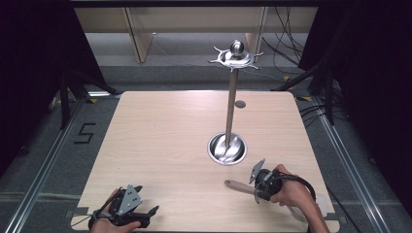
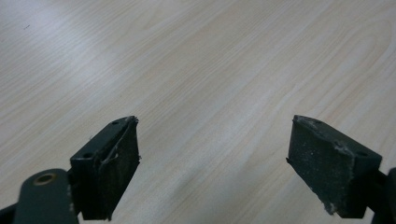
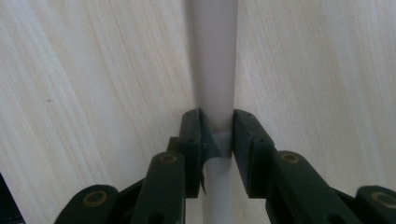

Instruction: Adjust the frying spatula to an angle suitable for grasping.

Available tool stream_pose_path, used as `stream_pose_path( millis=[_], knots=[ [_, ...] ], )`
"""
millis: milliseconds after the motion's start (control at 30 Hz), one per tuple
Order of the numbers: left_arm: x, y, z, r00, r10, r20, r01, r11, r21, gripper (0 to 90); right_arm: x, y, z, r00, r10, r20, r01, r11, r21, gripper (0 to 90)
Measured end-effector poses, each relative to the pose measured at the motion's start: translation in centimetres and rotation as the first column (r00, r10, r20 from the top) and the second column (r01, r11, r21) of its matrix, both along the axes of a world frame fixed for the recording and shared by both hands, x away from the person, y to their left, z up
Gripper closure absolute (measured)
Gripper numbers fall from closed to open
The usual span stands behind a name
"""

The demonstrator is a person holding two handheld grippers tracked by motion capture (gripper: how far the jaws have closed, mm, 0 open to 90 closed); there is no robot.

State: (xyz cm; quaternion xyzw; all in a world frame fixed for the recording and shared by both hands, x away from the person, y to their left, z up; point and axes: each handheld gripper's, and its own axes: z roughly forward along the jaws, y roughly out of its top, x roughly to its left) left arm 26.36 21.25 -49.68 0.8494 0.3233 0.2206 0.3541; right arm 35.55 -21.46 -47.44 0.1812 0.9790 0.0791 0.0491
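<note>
While utensil handle (image 3: 212,70) is clamped by right gripper (image 1: 261,187) at table's (image 1: 160,145) near right edge, left gripper (image 1: 130,209) rests released, near left. Risk judged: handle pivots in narrow pinch when lifted, striking stand (image 1: 228,145).

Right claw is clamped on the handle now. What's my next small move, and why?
Probably lift it slightly. The right claw grips the pale rod-shaped utensil handle, which lies flat on the light wooden table; the tall steel hanging stand waits beyond.
</note>
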Motion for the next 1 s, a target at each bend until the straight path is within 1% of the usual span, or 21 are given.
stream_pose_path(
  millis=[33, 67, 100, 133, 167, 233, 267, 300, 367, 433, 467, 533, 633, 700, 733, 800, 833, 900, 933, 967, 1000],
  knots=[
    [0.0, -0.1, -0.1, 0.9999, 0.007, 0.009, -0.007, 1.0, 0.0, 15.9, -0.1, 0.1, 0.0, 0.9999, -0.015, 0.005, 0.015, 1.0, -0.008, 74.6],
    [0.0, -0.1, -0.1, 0.9999, 0.006, 0.008, -0.006, 1.0, 0.0, 15.9, 0.0, 0.1, 0.0, 0.9999, 0.001, 0.011, 0.0, 1.0, -0.011, 74.6],
    [0.0, -0.1, -0.1, 1.0, 0.006, 0.007, -0.006, 1.0, 0.0, 15.9, 0.0, 0.2, 0.0, 1.0, 0.007, 0.0, -0.007, 1.0, -0.013, 74.7],
    [0.0, -0.1, -0.1, 1.0, 0.004, 0.008, -0.004, 1.0, 0.002, 15.9, 0.0, 0.3, 0.0, 0.9999, -0.01, 0.014, 0.01, 0.999, -0.031, 74.7],
    [0.0, -0.1, -0.1, 1.0, 0.004, 0.008, -0.004, 1.0, 0.002, 15.9, 0.0, 0.3, 0.0, 1.0, -0.001, 0.005, 0.001, 1.0, -0.024, 74.7],
    [0.0, -0.1, 0.0, 0.9999, 0.005, 0.009, -0.005, 1.0, 0.0, 15.9, -0.1, 0.5, 0.0, 0.9999, -0.008, 0.011, 0.009, 0.999, -0.043, 74.9],
    [0.0, -0.1, 0.0, 0.9999, 0.005, 0.009, -0.005, 1.0, 0.0, 15.9, 0.1, 0.4, 0.0, 0.9994, 0.025, 0.023, -0.024, 0.999, -0.047, 74.9],
    [0.0, -0.1, 0.0, 0.9999, 0.005, 0.009, -0.005, 1.0, 0.0, 15.9, 0.1, 0.4, 0.0, 0.9993, 0.029, 0.022, -0.028, 0.998, -0.048, 75.0],
    [0.0, -0.1, 0.0, 1.0, 0.004, 0.008, -0.004, 1.0, 0.0, 15.9, 0.0, 0.5, 0.1, 0.9998, 0.009, 0.02, -0.008, 0.998, -0.062, 75.2],
    [0.0, -0.1, 0.0, 0.9999, 0.004, 0.009, -0.004, 1.0, 0.0, 15.9, 0.0, 0.5, 0.1, 0.9994, 0.021, 0.027, -0.019, 0.997, -0.069, 75.2],
    [0.1, 0.0, 0.0, 0.9999, 0.003, 0.012, -0.003, 0.9999, 0.01, 15.9, -0.1, 0.5, 0.1, 0.9993, 0.02, 0.031, -0.018, 0.998, -0.063, 75.2],
    [0.1, 0.0, 0.0, 0.9999, 0.002, 0.013, -0.002, 1.0, 0.01, 15.9, -0.1, 0.4, 0.2, 0.9993, 0.012, 0.036, -0.01, 0.999, -0.039, 75.3],
    [0.1, 0.0, 0.0, 0.9999, 0.004, 0.013, -0.004, 1.0, 0.008, 15.9, 0.1, 0.0, 0.9, 0.9983, 0.008, 0.057, -0.009, 1.0, 0.022, 75.3],
    [0.1, 0.0, 0.0, 0.9999, 0.005, 0.013, -0.005, 1.0, 0.008, 15.9, 0.0, -0.4, 1.6, 0.9959, -0.014, 0.089, 0.008, 0.997, 0.071, 75.3],
    [0.1, 0.0, 0.0, 0.9999, 0.004, 0.013, -0.004, 1.0, 0.008, 15.9, -0.2, -0.7, 2.0, 0.9939, -0.037, 0.104, 0.027, 0.996, 0.09, 75.3],
    [0.0, 0.0, 0.0, 0.9999, 0.005, 0.013, -0.005, 1.0, 0.004, 15.9, -0.3, -1.4, 2.9, 0.9907, -0.053, 0.125, 0.033, 0.987, 0.157, 75.4],
    [0.0, 0.0, 0.0, 0.9999, 0.007, 0.011, -0.007, 1.0, -0.005, 15.9, -0.5, -1.6, 3.2, 0.9878, -0.09, 0.127, 0.067, 0.982, 0.178, 75.4],
    [0.1, 0.0, 0.0, 0.9999, 0.005, 0.013, -0.005, 1.0, 0.008, 15.9, -0.6, -2.0, 3.8, 0.9852, -0.105, 0.136, 0.074, 0.975, 0.211, 75.4],
    [0.1, 0.0, 0.0, 0.9999, 0.003, 0.012, -0.003, 1.0, 0.008, 15.9, -0.5, -2.3, 4.1, 0.9854, -0.099, 0.138, 0.065, 0.971, 0.231, 75.4],
    [0.1, 0.0, 0.0, 0.9999, 0.004, 0.012, -0.004, 1.0, 0.008, 15.9, -0.5, -2.6, 4.4, 0.9807, -0.114, 0.159, 0.071, 0.964, 0.256, 75.4],
    [0.1, 0.0, 0.0, 0.9999, 0.005, 0.013, -0.005, 1.0, 0.008, 15.9, -0.7, -2.8, 4.7, 0.9778, -0.139, 0.157, 0.092, 0.957, 0.277, 75.4]
  ],
)
